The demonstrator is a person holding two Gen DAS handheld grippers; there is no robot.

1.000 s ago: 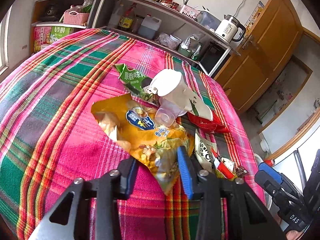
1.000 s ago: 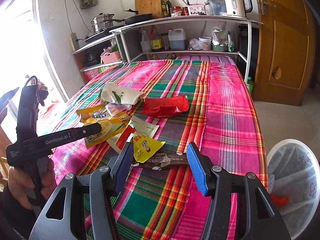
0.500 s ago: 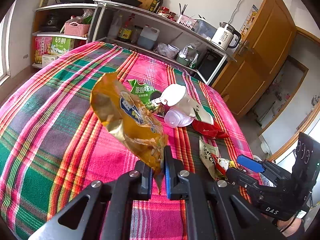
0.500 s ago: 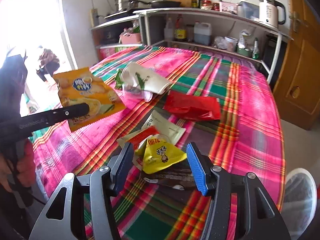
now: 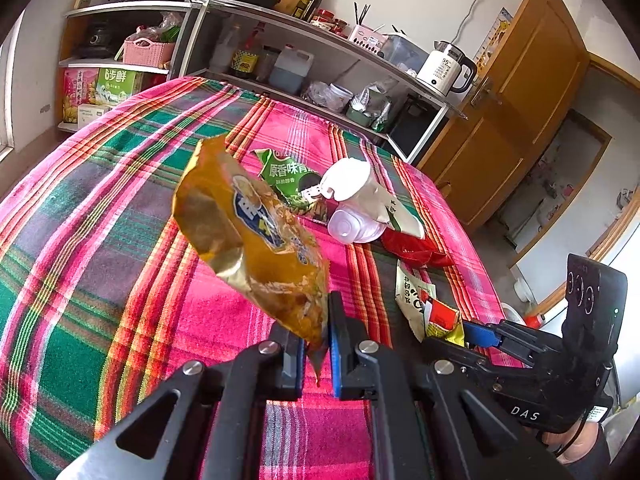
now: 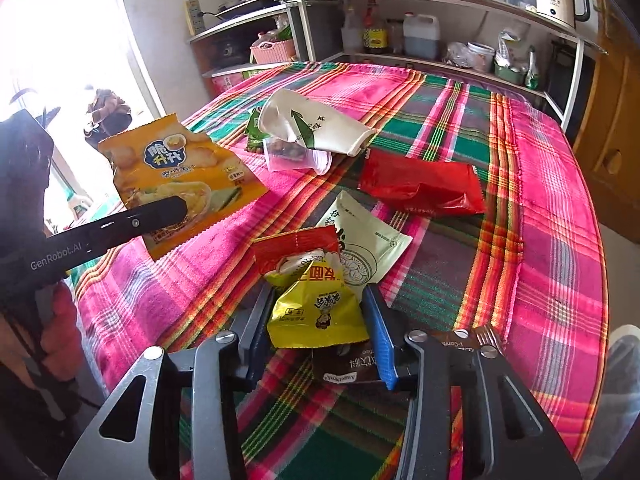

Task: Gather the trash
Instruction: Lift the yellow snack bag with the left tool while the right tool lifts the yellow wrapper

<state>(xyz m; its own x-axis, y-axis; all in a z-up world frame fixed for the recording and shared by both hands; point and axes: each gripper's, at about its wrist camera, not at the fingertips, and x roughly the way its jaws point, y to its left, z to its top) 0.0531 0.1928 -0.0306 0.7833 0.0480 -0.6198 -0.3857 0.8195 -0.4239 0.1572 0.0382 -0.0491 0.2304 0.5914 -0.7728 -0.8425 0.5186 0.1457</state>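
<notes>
At the lower middle of the left wrist view, the left gripper is clenched on the bottom corner of a big orange snack bag, which stands up off the checked tablecloth and leans to the upper left. Only a thin corner is between the pads, so I judge the bag can slip or swing; it is better to carry it slowly and keep it hanging free. At the bottom centre of the right wrist view, the right gripper is closing its jaws around a small yellow packet, which lies on top of a red wrapper and a dark brown wrapper. The pads seem not yet pressing on it, so the grip should finish before any lift, and the fingers should go low enough to catch the packet and not only its puffed top. More trash waits higher in that frame: a white paper cup, a clear plastic cup, a red bag and a pale packet. A white bin shows at the lower right edge.
</notes>
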